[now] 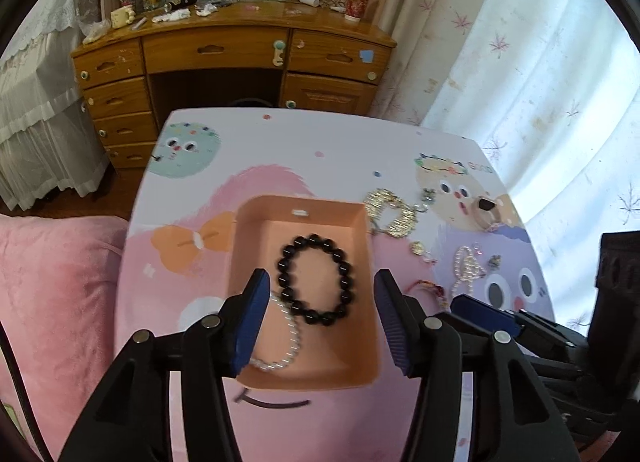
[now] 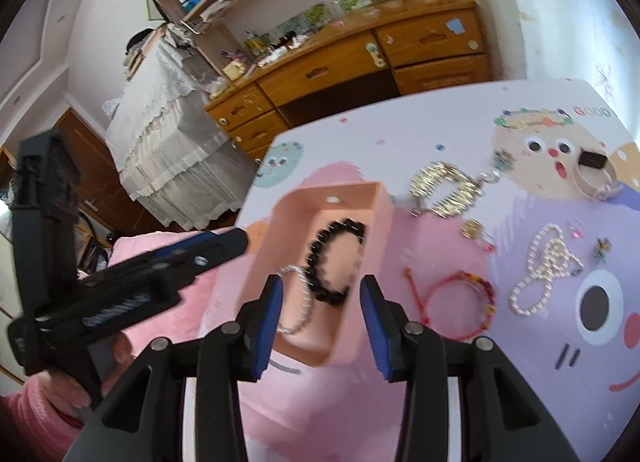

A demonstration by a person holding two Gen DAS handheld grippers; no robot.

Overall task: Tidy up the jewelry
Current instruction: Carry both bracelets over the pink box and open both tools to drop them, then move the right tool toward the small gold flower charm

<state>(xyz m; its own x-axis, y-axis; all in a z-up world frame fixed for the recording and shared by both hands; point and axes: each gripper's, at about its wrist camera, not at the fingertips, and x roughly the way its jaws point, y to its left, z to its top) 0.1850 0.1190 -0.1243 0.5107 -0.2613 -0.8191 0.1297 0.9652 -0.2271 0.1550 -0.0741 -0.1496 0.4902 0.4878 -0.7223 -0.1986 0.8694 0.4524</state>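
An orange box (image 1: 360, 229) (image 2: 380, 213) stands on the cartoon-printed table. In it lie a black bead bracelet (image 1: 316, 280) (image 2: 336, 262) and a silver bead bracelet (image 1: 288, 342) (image 2: 300, 302). My left gripper (image 1: 320, 318) is open and empty, over the box's near end. My right gripper (image 2: 320, 322) is open and empty, over the box's near end too. Right of the box lie a gold bracelet (image 1: 390, 211) (image 2: 448, 189), a red cord bracelet (image 2: 460, 302) (image 1: 430, 288) and a pearl necklace (image 2: 544, 270) (image 1: 466, 268).
A pink ring with a black block (image 2: 596, 173) (image 1: 486, 211), a gold coin charm (image 2: 472, 229) and small charms (image 2: 602, 248) lie on the table (image 1: 280, 141). A pink cushion (image 1: 56, 302) is to the left. A wooden desk (image 1: 232, 49) stands behind.
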